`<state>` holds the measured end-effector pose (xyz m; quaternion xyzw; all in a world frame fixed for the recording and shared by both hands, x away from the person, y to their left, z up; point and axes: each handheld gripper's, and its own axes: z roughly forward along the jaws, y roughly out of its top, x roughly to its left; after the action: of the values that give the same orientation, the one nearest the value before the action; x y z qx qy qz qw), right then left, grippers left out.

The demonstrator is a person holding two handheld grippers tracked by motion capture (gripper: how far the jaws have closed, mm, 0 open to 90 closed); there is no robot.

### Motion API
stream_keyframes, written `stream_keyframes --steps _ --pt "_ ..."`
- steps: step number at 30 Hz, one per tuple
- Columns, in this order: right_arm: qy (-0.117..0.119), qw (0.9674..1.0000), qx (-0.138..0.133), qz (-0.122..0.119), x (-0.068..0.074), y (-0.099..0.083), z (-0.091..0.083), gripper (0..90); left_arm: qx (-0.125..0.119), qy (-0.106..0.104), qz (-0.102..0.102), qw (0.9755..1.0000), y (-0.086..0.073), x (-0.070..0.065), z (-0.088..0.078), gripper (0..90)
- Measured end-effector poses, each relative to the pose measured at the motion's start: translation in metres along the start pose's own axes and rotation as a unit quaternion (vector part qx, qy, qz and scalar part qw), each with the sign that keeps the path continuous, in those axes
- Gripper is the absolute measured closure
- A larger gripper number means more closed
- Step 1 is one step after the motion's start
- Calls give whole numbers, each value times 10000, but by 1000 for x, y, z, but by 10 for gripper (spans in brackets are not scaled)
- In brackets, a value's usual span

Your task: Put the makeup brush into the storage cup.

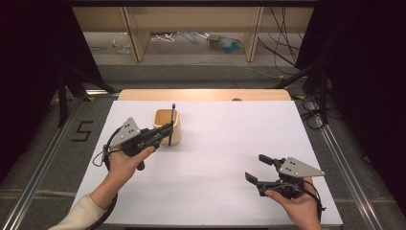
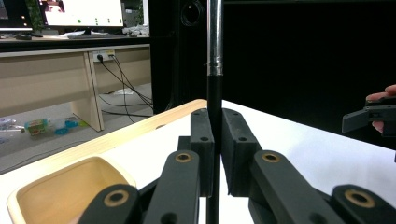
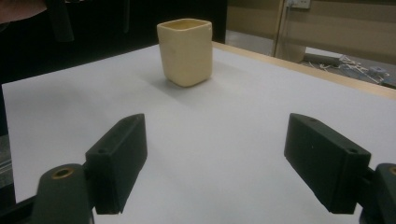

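A floor marking "5" (image 1: 82, 130) lies at the frame's left, then the left tongs (image 1: 168, 129) pinch an upright black pen (image 1: 172, 122) just beside the cream square cup (image 1: 175, 134) on the white desk (image 1: 215, 143), while lower right the right tongs (image 1: 255, 168) gape wide, empty.

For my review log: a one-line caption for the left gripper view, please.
Left gripper clamps an upright black pen beside the open cream cup.

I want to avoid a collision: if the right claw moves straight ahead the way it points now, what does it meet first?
Probably the cream cup. The open right claw points over bare white table at it; depth is hard to judge.
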<state>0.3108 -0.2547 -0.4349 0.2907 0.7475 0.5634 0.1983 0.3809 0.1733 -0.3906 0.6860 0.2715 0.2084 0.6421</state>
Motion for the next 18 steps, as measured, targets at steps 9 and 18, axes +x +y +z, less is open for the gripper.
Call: stream_keyframes --steps 9,18 --pt "49 9999 66 135 1 0 0 224 -33 81 -48 9999 2 2 0 837" --pt "48 9998 78 152 1 0 0 225 -34 121 -69 9999 2 4 2 837"
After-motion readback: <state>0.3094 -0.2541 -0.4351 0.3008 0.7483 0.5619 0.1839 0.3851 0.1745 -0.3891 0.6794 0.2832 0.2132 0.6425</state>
